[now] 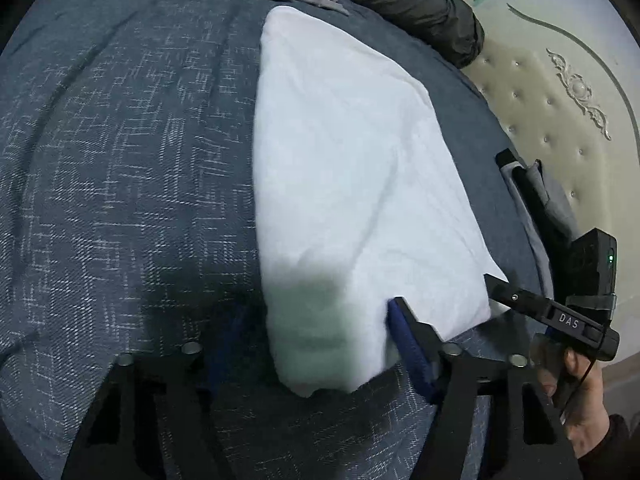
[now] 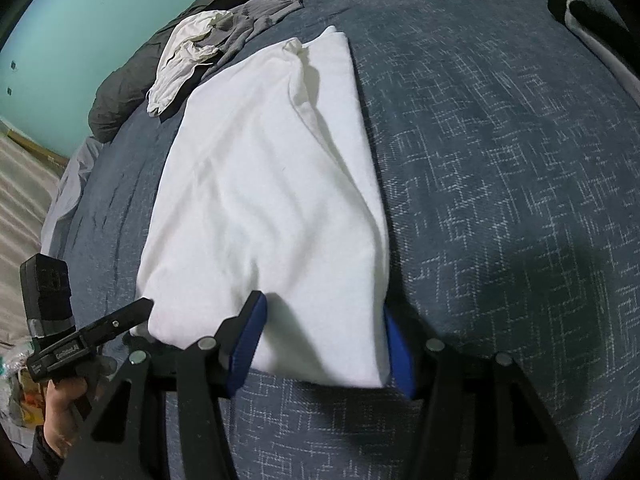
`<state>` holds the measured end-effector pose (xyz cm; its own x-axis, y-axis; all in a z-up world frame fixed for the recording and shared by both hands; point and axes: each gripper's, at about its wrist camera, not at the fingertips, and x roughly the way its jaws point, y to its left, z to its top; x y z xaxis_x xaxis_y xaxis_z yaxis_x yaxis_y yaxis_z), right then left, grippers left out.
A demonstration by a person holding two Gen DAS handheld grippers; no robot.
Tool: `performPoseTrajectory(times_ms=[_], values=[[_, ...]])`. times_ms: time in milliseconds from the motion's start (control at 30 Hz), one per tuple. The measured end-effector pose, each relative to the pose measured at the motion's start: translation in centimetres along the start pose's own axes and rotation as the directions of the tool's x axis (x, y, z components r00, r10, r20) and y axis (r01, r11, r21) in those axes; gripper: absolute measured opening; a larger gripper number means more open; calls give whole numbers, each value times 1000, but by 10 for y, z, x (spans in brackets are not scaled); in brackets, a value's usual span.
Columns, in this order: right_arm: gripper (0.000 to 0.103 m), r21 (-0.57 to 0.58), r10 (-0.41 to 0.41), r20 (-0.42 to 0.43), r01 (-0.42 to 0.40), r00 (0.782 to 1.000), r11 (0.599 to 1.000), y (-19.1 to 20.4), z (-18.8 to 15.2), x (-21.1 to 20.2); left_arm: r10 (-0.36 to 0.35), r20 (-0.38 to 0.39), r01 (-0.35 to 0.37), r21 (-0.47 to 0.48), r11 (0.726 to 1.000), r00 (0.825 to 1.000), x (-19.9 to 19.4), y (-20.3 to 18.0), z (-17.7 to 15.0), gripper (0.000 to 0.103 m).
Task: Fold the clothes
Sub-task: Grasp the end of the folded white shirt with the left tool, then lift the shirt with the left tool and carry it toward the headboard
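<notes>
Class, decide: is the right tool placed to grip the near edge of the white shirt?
Probably yes. The right tool is open, its fingers straddling the shirt edge, nothing between.

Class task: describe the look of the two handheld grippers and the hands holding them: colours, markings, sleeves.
Both grippers, left and right, have black angular frames, silver bolts and blue pads. One bar reads "DAS". A black box shows a green light. Bare hands, dark sleeves.

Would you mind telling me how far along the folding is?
Done: the white shirt lies on the bed folded into a long narrow panel. In hand: the right gripper and left gripper, both open, straddle its near edge. Left: folding it shorter, then the crumpled pile at the far end.
</notes>
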<state>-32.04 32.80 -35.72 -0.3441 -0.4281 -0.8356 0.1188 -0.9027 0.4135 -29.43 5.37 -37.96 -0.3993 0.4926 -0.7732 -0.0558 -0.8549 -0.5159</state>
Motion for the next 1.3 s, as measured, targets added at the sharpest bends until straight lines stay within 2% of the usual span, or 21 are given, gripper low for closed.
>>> performPoseTrajectory(times_ms=[133, 267, 533, 600, 733, 833, 1033, 1167, 1300], values=[[43, -26, 6, 1, -6, 1000, 1000, 8, 1, 3, 0, -3, 0, 14, 1000, 1000, 2, -2, 0, 58], [17, -66, 10, -1, -10, 1000, 998, 14, 0, 4, -4, 2, 4, 18, 1000, 1000, 0, -4, 0, 54], [16, -51, 31, -1, -31, 1000, 998, 10, 2, 4, -10, -5, 10, 15, 1000, 1000, 4, -2, 2, 56], [16, -59, 30, 4, -29, 1000, 998, 11, 2, 4, 3, 4, -3, 36, 999, 1000, 2, -4, 1, 54], [14, -50, 54, 15, -53, 998, 997, 11, 4, -4, -5, 27, 4, 58, 998, 1000, -5, -8, 2, 41], [12, -66, 79, 34, -77, 996, 995, 16, 7, -17, -3, 55, -2, 98, 995, 998, -14, -18, 5, 35], [10, -114, 112, 83, -102, 990, 988, 39, 23, -60, -28, 122, 13, 122, 992, 992, -47, -50, 19, 33], [10, -114, 93, 135, -78, 986, 990, 55, 29, -92, -33, 152, 10, 150, 989, 988, -57, -80, 36, 32], [10, -139, 115, 175, -91, 978, 986, 72, 33, -128, -37, 179, 2, 190, 982, 983, -112, -93, 29, 32]])
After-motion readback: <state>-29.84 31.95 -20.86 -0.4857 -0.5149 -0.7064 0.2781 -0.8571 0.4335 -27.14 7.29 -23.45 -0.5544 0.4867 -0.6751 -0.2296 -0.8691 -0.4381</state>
